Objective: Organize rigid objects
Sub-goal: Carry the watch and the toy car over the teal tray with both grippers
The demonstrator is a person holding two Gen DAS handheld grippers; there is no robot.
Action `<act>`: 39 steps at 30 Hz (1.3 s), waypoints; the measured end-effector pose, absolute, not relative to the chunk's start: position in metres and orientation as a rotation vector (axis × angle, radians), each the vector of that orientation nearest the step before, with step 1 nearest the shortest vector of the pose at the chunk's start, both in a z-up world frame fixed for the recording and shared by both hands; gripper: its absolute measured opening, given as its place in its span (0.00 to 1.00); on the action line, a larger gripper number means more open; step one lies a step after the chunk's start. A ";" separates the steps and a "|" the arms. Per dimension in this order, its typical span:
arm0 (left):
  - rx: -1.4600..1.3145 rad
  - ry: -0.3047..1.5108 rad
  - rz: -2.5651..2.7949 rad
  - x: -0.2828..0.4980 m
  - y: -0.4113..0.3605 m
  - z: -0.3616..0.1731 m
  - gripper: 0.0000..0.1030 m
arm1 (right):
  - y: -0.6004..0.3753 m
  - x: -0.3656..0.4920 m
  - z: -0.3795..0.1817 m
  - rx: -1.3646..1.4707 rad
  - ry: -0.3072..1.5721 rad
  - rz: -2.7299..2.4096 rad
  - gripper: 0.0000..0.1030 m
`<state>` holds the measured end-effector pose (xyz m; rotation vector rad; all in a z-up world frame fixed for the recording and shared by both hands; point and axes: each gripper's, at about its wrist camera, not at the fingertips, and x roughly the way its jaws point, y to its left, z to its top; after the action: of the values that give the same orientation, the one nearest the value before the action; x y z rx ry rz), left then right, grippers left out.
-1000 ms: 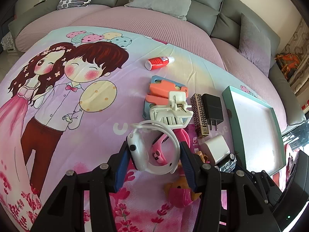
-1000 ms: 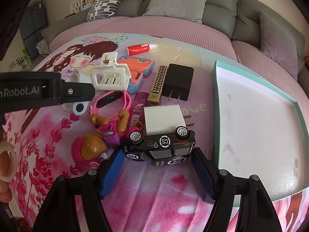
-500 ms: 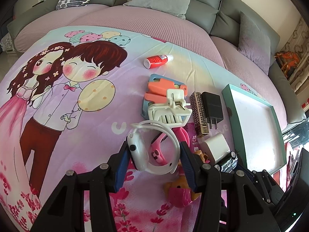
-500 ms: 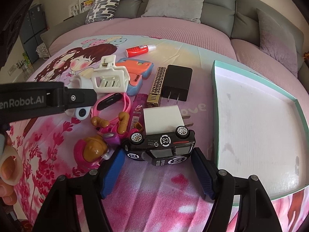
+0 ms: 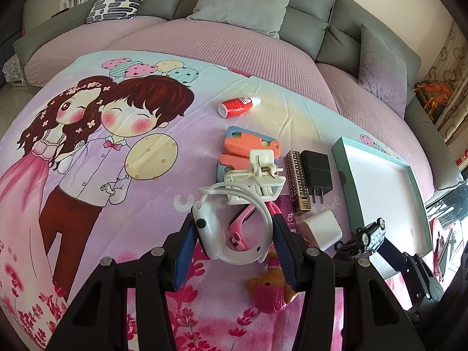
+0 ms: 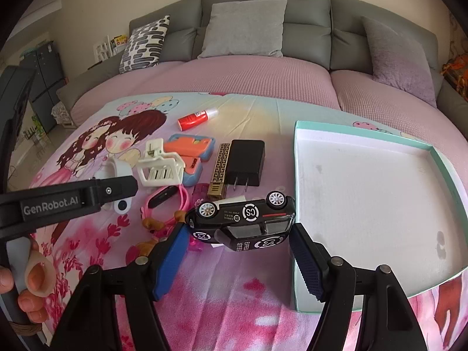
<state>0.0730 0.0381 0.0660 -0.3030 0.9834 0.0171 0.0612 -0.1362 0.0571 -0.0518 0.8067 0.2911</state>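
Right gripper (image 6: 238, 248), jaws clamped on the black toy car (image 6: 242, 219): the car, a second ago resting on the bedspread among the clutter, now hangs tilted above it at centre frame, just left of the teal-rimmed box (image 6: 295, 175). Left gripper (image 5: 234, 242) holds the white watch (image 5: 231, 228) as before, lower centre. Transfer into the box probably follows.

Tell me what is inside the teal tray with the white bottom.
Nothing is inside the teal tray; its white bottom shows only some faint stains. The near edge, towards the right hand-held gripper, is hidden behind a finger.
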 end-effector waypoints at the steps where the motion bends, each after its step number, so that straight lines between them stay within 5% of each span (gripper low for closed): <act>1: -0.302 0.980 0.017 0.073 0.038 0.067 0.51 | -0.138 0.061 0.060 -0.043 0.796 0.285 0.71; 39: 0.002 0.985 -0.341 0.123 -0.150 0.090 0.51 | -0.294 0.079 0.055 0.033 0.818 -0.330 0.72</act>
<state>0.1229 -0.1498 0.0895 0.0020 0.9849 -0.3410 0.0788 -0.2939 0.0552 0.0334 0.8185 -0.3300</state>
